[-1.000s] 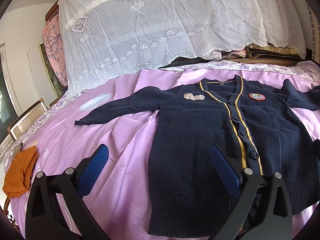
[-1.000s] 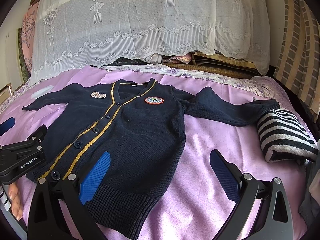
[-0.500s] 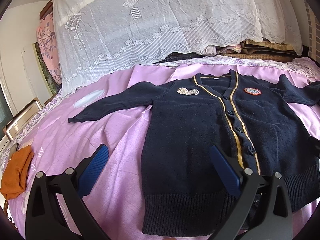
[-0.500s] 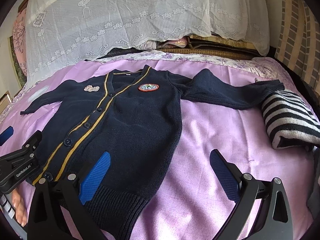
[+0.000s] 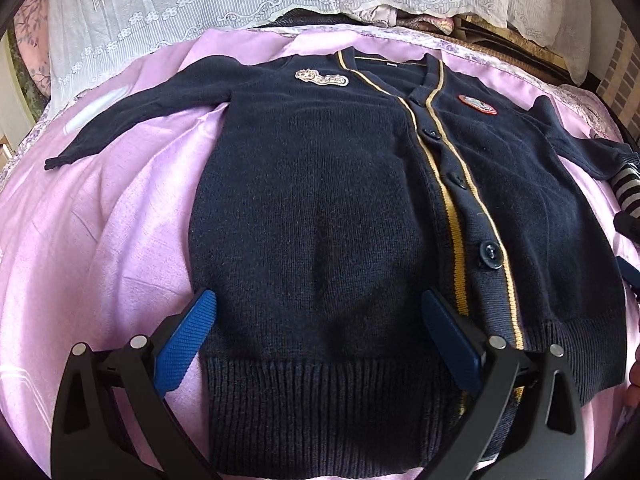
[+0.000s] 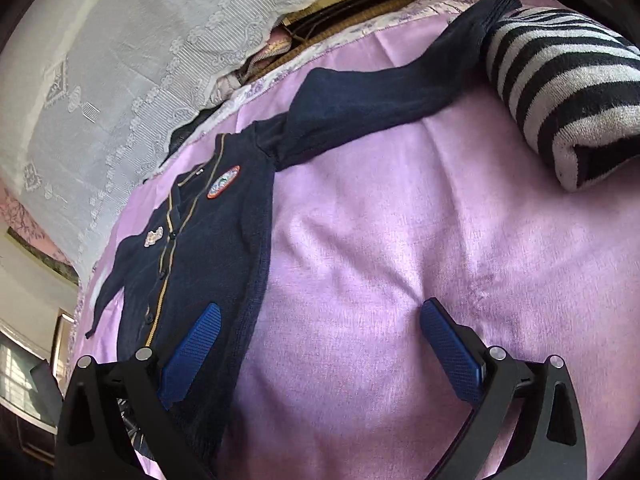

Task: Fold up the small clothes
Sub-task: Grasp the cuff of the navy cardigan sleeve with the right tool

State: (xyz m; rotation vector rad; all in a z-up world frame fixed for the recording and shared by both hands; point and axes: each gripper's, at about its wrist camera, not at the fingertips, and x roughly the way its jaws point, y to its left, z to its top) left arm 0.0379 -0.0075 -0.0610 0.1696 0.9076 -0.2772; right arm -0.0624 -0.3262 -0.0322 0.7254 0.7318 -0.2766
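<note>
A navy buttoned cardigan (image 5: 320, 200) with yellow trim lies flat and face up on the purple bedsheet (image 5: 100, 220), sleeves spread to both sides. My left gripper (image 5: 320, 336) is open, low over its ribbed hem (image 5: 320, 400), with both fingers over the left front panel. In the right wrist view the cardigan (image 6: 224, 248) lies to the left, its right sleeve (image 6: 380, 100) stretching toward the far right. My right gripper (image 6: 320, 344) is open and empty, its left finger over the cardigan's side edge, its right finger over bare sheet (image 6: 400, 220).
A folded black-and-white striped garment (image 6: 560, 92) lies at the right, touching the sleeve cuff; its edge shows in the left wrist view (image 5: 628, 184). A white lace cover (image 5: 200, 8) drapes over a pile behind the bed. Bedding is stacked at the back (image 6: 320, 20).
Both grippers have moved forward and down toward the cardigan. The right gripper has swung right and tilted, so it now straddles the cardigan's right side edge. Both stay open.
</note>
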